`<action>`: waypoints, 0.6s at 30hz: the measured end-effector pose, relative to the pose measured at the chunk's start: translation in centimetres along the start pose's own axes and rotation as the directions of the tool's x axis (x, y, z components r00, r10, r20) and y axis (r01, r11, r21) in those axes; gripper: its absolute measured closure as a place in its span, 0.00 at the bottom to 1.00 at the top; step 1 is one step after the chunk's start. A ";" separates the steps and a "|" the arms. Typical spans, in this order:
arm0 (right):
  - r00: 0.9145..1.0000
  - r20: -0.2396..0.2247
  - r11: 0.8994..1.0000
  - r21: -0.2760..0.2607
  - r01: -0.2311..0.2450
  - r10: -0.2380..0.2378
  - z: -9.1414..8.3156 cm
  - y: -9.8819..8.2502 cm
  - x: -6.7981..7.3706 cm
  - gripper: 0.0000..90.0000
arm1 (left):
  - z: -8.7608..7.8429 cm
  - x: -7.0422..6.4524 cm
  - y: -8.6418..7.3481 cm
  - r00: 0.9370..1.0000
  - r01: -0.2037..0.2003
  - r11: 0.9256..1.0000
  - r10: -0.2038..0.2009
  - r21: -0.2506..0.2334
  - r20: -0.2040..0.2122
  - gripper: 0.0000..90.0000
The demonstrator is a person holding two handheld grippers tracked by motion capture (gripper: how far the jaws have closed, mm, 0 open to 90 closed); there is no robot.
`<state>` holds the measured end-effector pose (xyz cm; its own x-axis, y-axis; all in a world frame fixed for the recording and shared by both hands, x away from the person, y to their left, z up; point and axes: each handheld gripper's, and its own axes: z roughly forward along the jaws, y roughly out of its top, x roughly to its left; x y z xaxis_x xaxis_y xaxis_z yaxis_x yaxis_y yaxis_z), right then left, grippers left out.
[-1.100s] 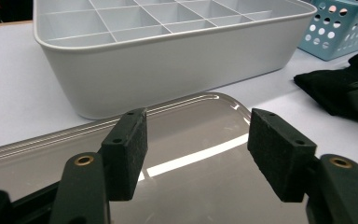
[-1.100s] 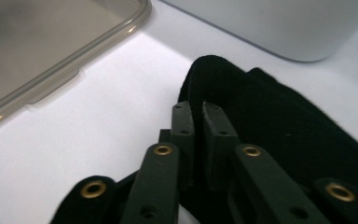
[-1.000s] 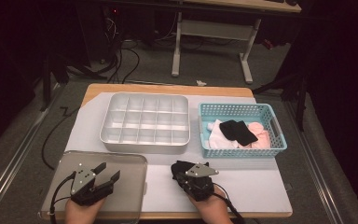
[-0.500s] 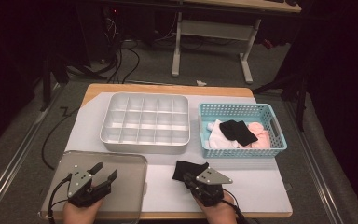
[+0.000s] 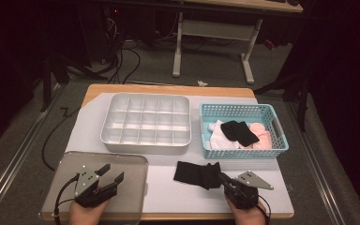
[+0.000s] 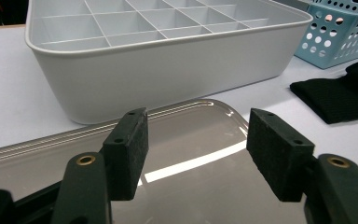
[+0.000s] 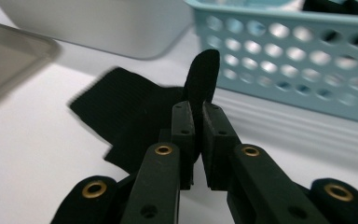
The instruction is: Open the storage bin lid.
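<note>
A black sock (image 5: 196, 174) lies flat on the white mat in front of the blue basket (image 5: 279, 126), and its near end is pinched upright between the jaws of my right gripper (image 5: 223, 179). In the right gripper view that gripper (image 7: 197, 122) is shut on a fold of the black sock (image 7: 121, 107). My left gripper (image 5: 111, 174) hovers open over the clear lid (image 5: 131, 161) at the front left, nothing between its fingers (image 6: 130, 140). The grey divided tray (image 5: 145, 123) stands behind; its compartments look bare.
The blue basket holds white, black and pink socks (image 5: 239, 133). The tray's wall (image 6: 168, 74) rises just beyond the lid (image 6: 191, 154) in the left gripper view. The table's front edge lies under both hands. Desk legs and cables stand on the floor beyond.
My right gripper has slid to the right along the front of the table, drawing the black sock out flat behind it. The left gripper has stayed over the lid.
</note>
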<state>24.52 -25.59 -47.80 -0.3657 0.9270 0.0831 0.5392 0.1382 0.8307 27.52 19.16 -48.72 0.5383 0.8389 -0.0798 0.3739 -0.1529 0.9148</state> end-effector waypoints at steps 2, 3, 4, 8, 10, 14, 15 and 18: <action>1.000 0.022 1.000 0.009 -0.012 0.012 -0.3 -0.6 -0.7 0.93 | -0.1 -0.1 0.1 1.000 -0.007 1.000 0.007 -0.008 -0.004 0.43; 0.999 0.035 1.000 0.011 -0.016 0.016 -0.4 -0.9 -1.1 0.93 | -0.2 -0.1 0.2 1.000 -0.008 1.000 0.008 -0.012 -0.004 0.44; 0.999 0.041 0.999 0.016 -0.032 0.032 -0.6 -1.2 -1.6 0.93 | -0.2 -0.1 0.2 1.000 -0.006 1.000 0.006 -0.012 -0.003 0.44; 0.997 0.051 0.998 0.020 -0.067 0.066 -1.0 -1.7 -2.5 0.93 | 0.2 0.0 0.1 1.000 0.000 1.000 0.000 -0.004 0.000 0.44; 0.997 0.044 0.998 0.013 -0.060 0.059 -1.0 -1.5 -2.3 0.93 | 0.3 -0.1 0.1 1.000 -0.001 1.000 0.001 -0.003 0.003 0.44; 0.999 -0.018 0.999 -0.012 -0.044 0.043 -0.7 -0.4 -0.3 0.93 | 0.3 -0.1 0.1 1.000 0.000 1.000 0.000 -0.003 0.005 0.44; 0.998 -0.045 0.999 -0.015 -0.032 0.032 -0.4 -0.2 0.5 0.93 | 0.3 0.0 0.1 1.000 -0.001 1.000 0.001 -0.003 0.006 0.44; 0.991 -0.132 1.000 0.012 0.011 -0.009 1.2 0.0 3.4 0.93 | 0.3 0.0 0.1 1.000 -0.006 1.000 0.006 -0.002 0.006 0.44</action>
<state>24.17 -22.07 -48.19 -0.4675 0.8716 0.1475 0.5447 0.1526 0.8247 27.74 19.02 -48.77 0.5452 0.8348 -0.0762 0.3687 -0.1571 0.9162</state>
